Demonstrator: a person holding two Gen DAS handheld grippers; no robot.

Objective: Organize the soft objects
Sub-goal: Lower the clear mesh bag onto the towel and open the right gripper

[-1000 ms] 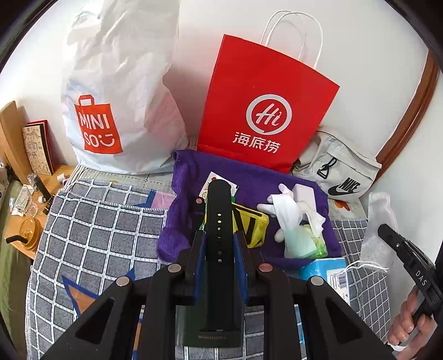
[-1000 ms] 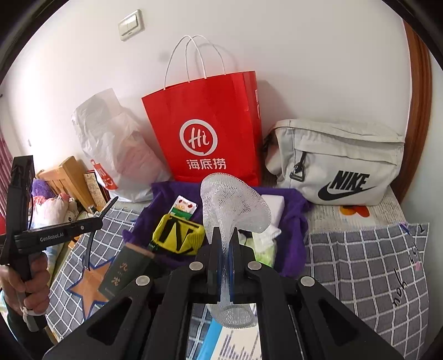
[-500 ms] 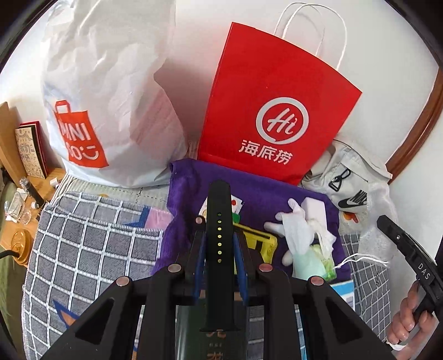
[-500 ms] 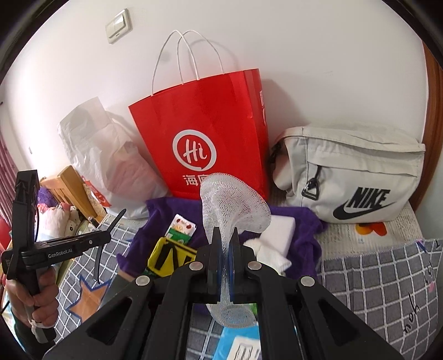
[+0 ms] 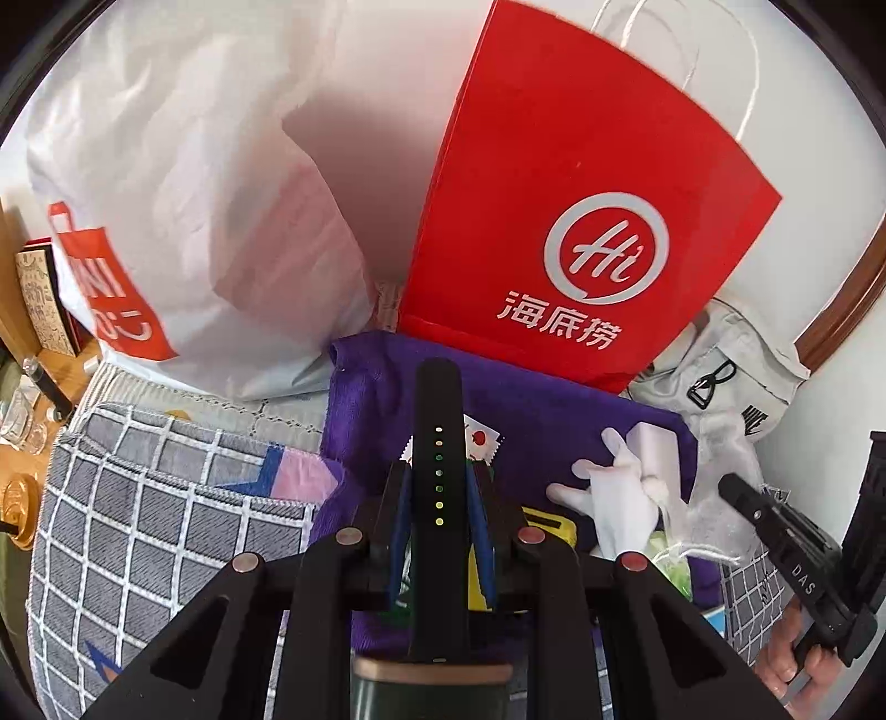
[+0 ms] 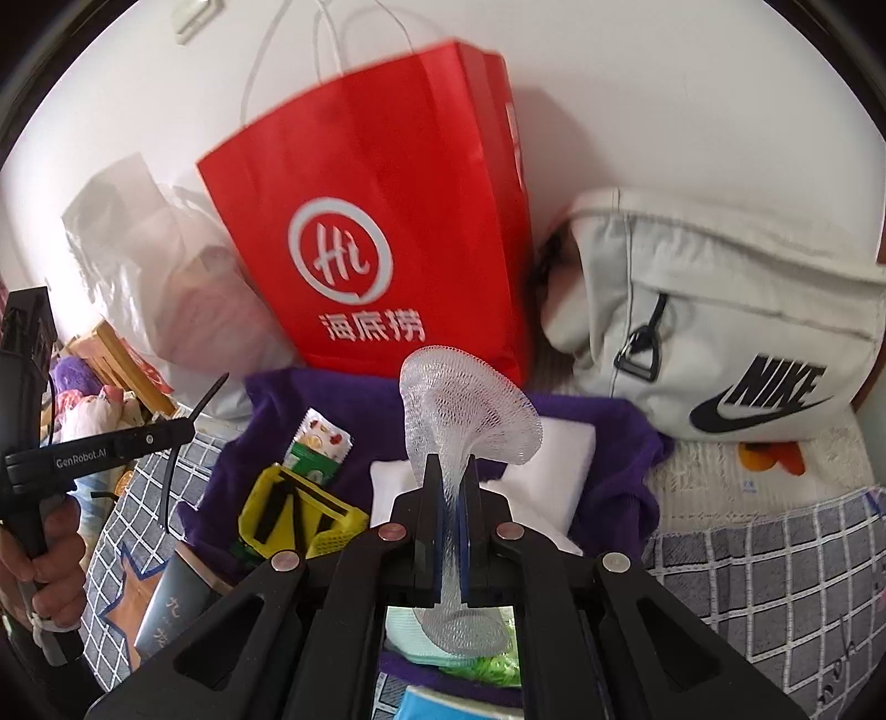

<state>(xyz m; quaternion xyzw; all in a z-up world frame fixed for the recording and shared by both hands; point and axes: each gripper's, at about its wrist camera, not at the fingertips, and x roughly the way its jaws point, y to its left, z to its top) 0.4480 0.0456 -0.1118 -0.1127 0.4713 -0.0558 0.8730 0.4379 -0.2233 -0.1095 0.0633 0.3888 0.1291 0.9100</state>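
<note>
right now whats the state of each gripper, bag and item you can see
left gripper: shut on black watch strap, held upright
right gripper: shut on white foam net sleeve
red paper bag: standing against the wall
white Miniso plastic bag: full, slumped
grey Nike bag: zipped, lying on its side
purple towel: spread, items on it

Blk strap, wht mesh upright

I see a white wall with a light switch far left, and checked bedding nearer.
</note>
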